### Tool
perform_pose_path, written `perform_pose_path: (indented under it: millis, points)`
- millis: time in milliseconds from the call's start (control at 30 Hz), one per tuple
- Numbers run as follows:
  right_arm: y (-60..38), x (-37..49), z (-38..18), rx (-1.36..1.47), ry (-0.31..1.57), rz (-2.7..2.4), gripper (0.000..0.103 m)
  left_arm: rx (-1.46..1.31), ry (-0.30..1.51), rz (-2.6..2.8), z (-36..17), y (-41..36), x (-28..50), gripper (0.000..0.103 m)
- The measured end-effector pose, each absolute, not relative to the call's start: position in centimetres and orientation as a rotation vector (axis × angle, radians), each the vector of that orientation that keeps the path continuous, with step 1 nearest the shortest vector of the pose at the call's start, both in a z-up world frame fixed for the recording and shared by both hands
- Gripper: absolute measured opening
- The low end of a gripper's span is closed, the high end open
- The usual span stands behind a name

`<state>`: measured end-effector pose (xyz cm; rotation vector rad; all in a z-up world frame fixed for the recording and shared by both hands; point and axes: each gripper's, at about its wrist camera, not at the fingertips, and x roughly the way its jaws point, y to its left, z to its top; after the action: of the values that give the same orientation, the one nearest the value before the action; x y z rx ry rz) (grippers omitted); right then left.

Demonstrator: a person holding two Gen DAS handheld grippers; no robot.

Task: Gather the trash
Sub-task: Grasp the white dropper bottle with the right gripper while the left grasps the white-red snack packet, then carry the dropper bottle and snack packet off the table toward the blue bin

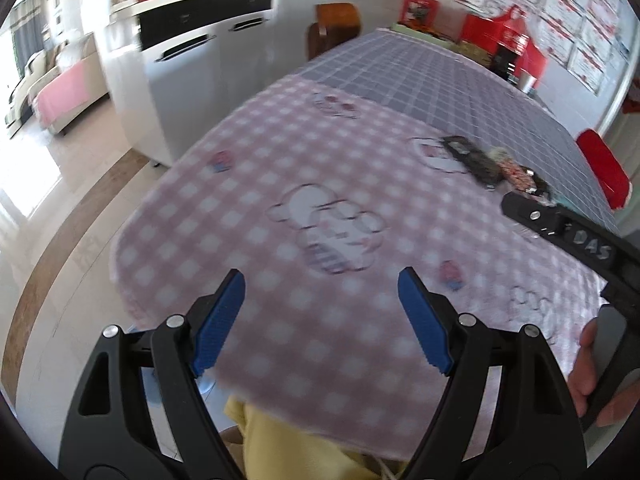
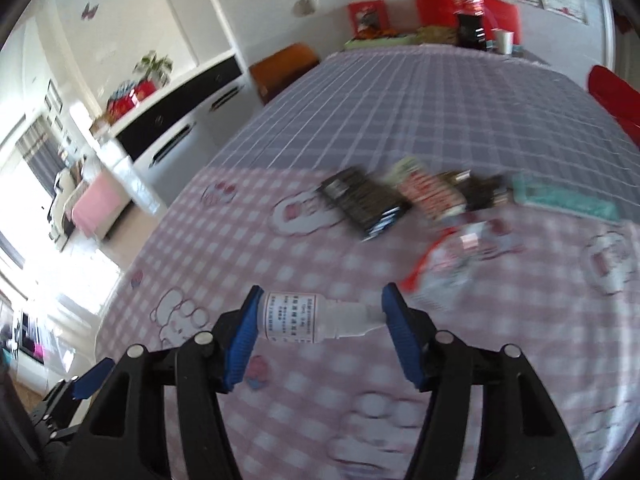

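Observation:
My right gripper [image 2: 320, 320] is shut on a small white plastic bottle [image 2: 308, 318] with a printed label, held crosswise between the blue pads above the pink checked cloth. Beyond it lies a row of trash: a black packet [image 2: 366, 202], a red-and-white wrapper [image 2: 430, 192], a dark wrapper [image 2: 482, 192], a teal packet [image 2: 564, 200] and a clear red-edged wrapper [image 2: 452, 256]. My left gripper [image 1: 320, 312] is open and empty over the near edge of the table. The trash row [image 1: 492, 164] shows far right in the left wrist view, behind the right gripper's body [image 1: 576, 244].
The table [image 1: 400, 76] carries a pink checked cloth near me and a grey checked cloth beyond. Red boxes, a cola bottle [image 2: 472, 16] and a cup stand at its far end. A wooden chair [image 1: 336, 28] and a white cabinet [image 1: 180, 72] stand to the left. A red chair [image 1: 604, 168] is at the right.

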<state>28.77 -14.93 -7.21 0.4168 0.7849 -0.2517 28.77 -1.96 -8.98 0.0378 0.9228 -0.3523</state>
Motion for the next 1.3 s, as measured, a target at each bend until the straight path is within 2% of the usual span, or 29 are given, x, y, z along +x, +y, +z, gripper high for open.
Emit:
perform_pose_path:
  millis: [433,767,800,867,900,1033,1300]
  points:
    - [-29.1,21.0,-6.6,0.512,0.716,-0.545,0.06,0.171,0.926,-0.618,-8.7,-16.9,28.0,0.082]
    - [-33.5,18.4,-7.6,0.547,0.726,-0.598,0.06,0.326,0.966,-0.68,-11.2,-27.6,30.4,0.082]
    - [-33.8,18.3,-7.6,0.552,0.724,-0.598,0.06,0.336,0.968,-0.665,-11.6,-27.9,30.5,0.079]
    - [-34.2,18.0,-7.7,0.558,0.721,-0.596,0.06,0.345,0.912,-0.685,-11.4,-27.9,29.9,0.042]
    - [-34.3,17.9,-7.7,0.555,0.719,-0.598,0.06,0.334,0.91,-0.699,-11.1,-27.7,29.6,0.034]
    - [-34.3,18.2,-7.6,0.558,0.715,-0.586,0.06,0.344,0.908,-0.67,-11.2,-26.6,29.5,0.031]
    - [-31.8,20.1,-7.6,0.529,0.735,-0.528,0.06,0.328,0.892,-0.603,-10.8,-22.6,29.4,0.03]
